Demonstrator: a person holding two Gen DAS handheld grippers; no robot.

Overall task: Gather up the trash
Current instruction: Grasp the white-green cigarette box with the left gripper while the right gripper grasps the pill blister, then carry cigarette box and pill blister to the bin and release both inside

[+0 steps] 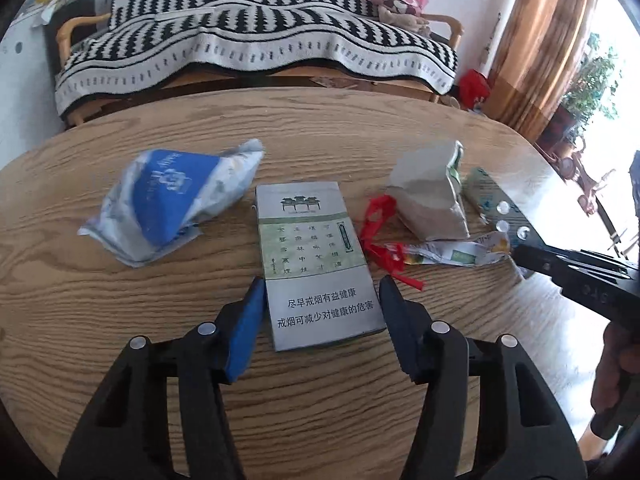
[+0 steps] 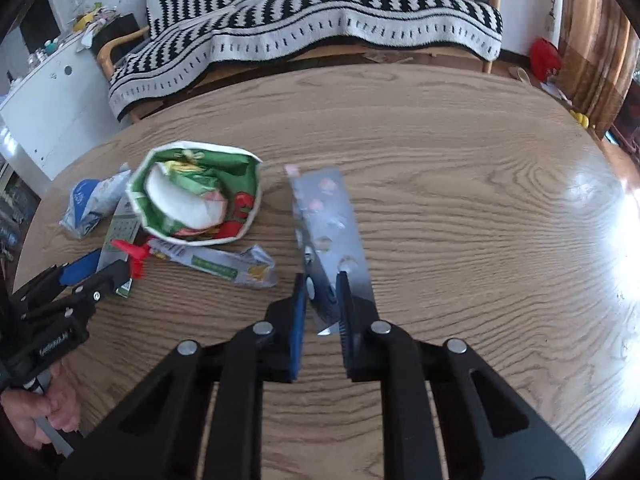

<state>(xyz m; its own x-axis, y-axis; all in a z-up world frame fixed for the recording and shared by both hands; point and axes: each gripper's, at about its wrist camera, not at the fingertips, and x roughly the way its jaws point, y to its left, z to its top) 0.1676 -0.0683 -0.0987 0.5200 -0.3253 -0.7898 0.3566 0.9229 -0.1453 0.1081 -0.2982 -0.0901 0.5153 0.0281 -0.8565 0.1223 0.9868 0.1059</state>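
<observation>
Lying flat on the wooden table, a grey-green cigarette pack has its near end between the 2 blue pads of the left gripper, which touch its 2 long edges and grip it. To its left rests a crumpled blue-and-white bag. To its right lie a red ribbon scrap, a torn paper cup on its side and a flattened snack wrapper. Further right, a silver blister pill strip sticks up tilted from the right gripper, whose pads are clamped tight on its lower end. Behind the table stands a bench with a black-and-white striped blanket.
</observation>
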